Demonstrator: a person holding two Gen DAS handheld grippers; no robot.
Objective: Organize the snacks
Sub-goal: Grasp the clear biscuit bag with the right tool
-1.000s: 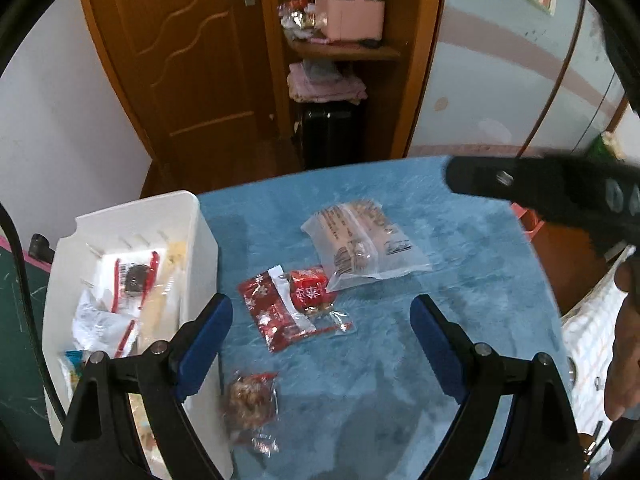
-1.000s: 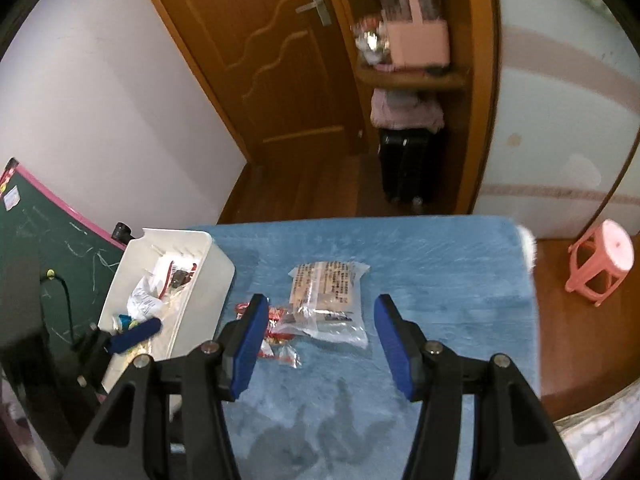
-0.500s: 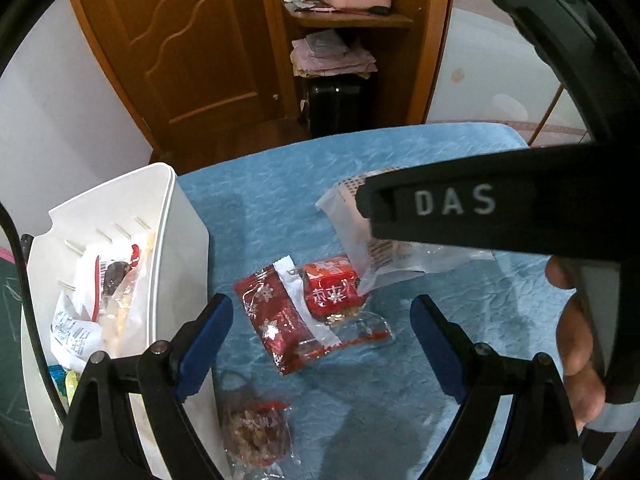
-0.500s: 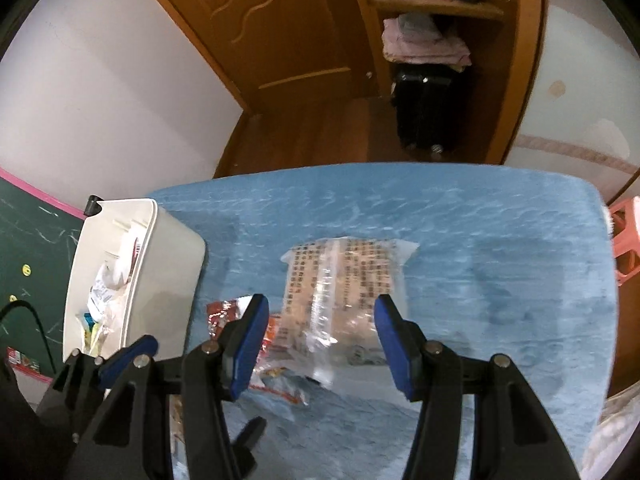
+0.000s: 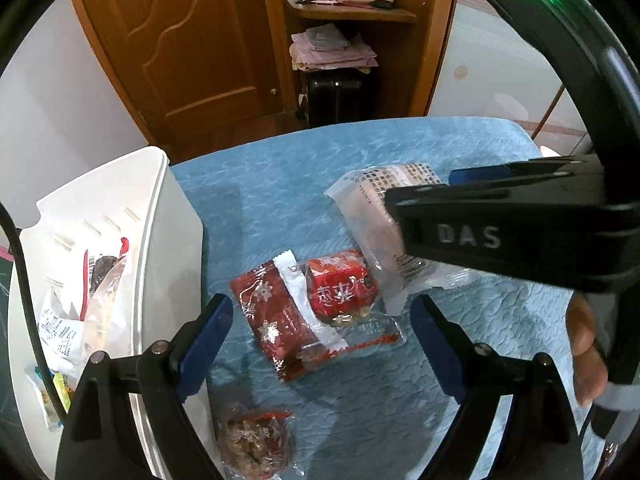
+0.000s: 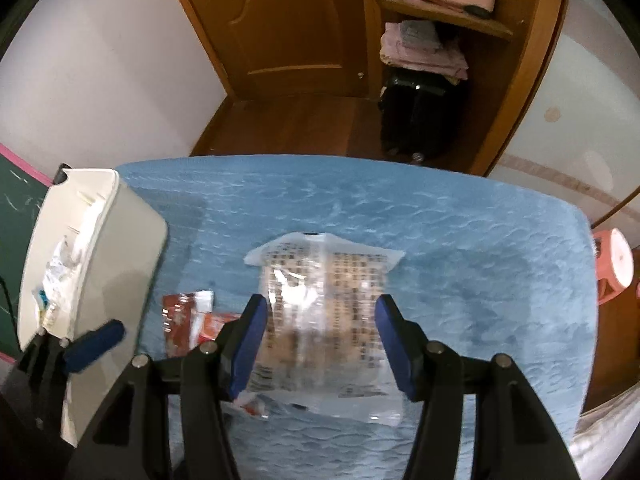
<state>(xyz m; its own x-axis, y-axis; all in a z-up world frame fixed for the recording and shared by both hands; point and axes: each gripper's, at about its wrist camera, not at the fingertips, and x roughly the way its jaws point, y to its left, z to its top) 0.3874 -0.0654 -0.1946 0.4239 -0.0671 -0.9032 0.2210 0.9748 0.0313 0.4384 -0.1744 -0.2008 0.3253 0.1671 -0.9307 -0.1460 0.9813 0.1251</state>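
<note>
Count: 3 loose snack packs on the blue cloth (image 5: 320, 168) and 1 white bin (image 5: 160, 208) at its left edge, several wrappers inside. Clear printed pack (image 6: 326, 320), red snowflake pack (image 5: 276, 320), small nut pack (image 5: 256, 446). Right gripper (image 6: 318, 344) angled down over the clear pack, jaws wide, straddling it; body reads "DAS". Left gripper (image 5: 320, 344) wide, holding nothing, above the red pack.

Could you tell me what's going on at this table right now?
A person with a gripper in each hand is sorting snacks into the white bin. The right gripper is open, straddling the clear printed packet on the blue cloth, not yet closed. The left gripper hovers open over the red snack packets.
</note>
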